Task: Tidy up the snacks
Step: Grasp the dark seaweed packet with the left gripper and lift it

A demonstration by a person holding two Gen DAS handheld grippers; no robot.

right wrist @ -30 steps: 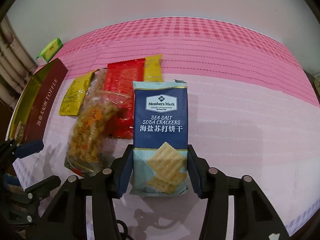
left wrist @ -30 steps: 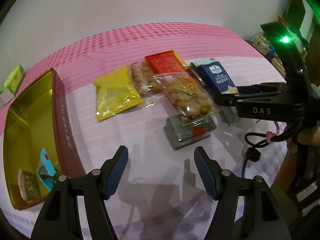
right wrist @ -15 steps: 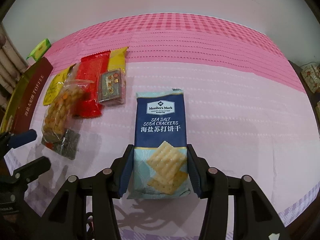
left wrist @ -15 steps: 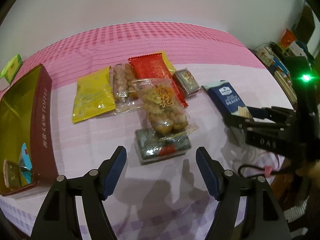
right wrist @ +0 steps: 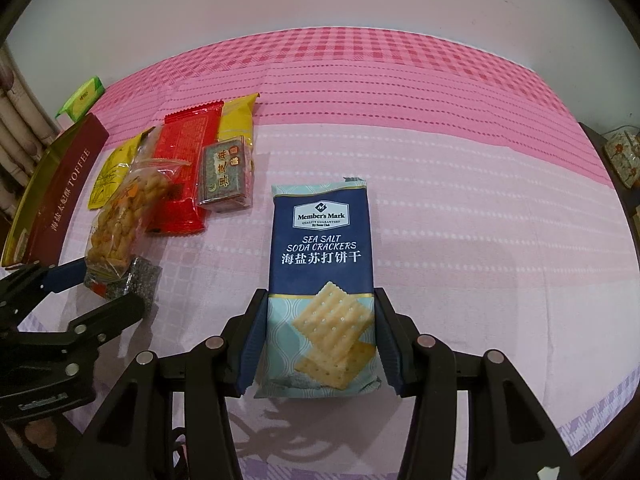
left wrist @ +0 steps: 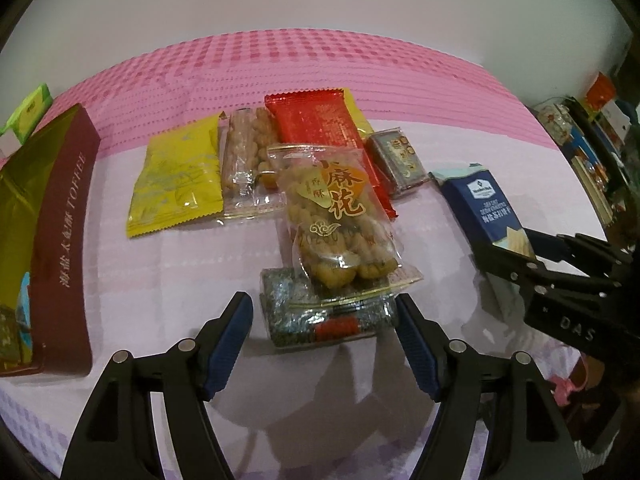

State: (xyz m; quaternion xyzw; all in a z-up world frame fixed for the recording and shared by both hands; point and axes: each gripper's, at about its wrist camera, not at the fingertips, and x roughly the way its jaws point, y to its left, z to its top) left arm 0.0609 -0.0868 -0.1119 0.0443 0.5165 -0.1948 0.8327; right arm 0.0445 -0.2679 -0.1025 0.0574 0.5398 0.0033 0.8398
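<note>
My left gripper (left wrist: 322,320) is open, tilted down at the table, its blue pads either side of a dark silver packet (left wrist: 316,320) without touching it. A clear bag of fried twists (left wrist: 340,224) lies partly on that packet. Behind are a yellow packet (left wrist: 176,184), a peanut bag (left wrist: 248,160), a red packet (left wrist: 320,132) and a small brown packet (left wrist: 396,160). My right gripper (right wrist: 320,340) is shut on the near end of a blue soda cracker pack (right wrist: 320,248), held apart to the right of the pile. An open maroon and gold toffee tin (left wrist: 68,240) stands left.
The pink checked tablecloth (right wrist: 460,200) spreads bare to the right of the cracker pack. A small green box (right wrist: 80,100) sits at the far left by the wall. Cluttered shelves (left wrist: 592,132) stand beyond the table's right edge. A few wrapped snacks (left wrist: 16,320) lie inside the tin.
My left gripper moved right and lower, closing in on the dark packet; the tin slid toward the view's left edge. My right gripper carried the cracker pack rightward off the pile, then held still.
</note>
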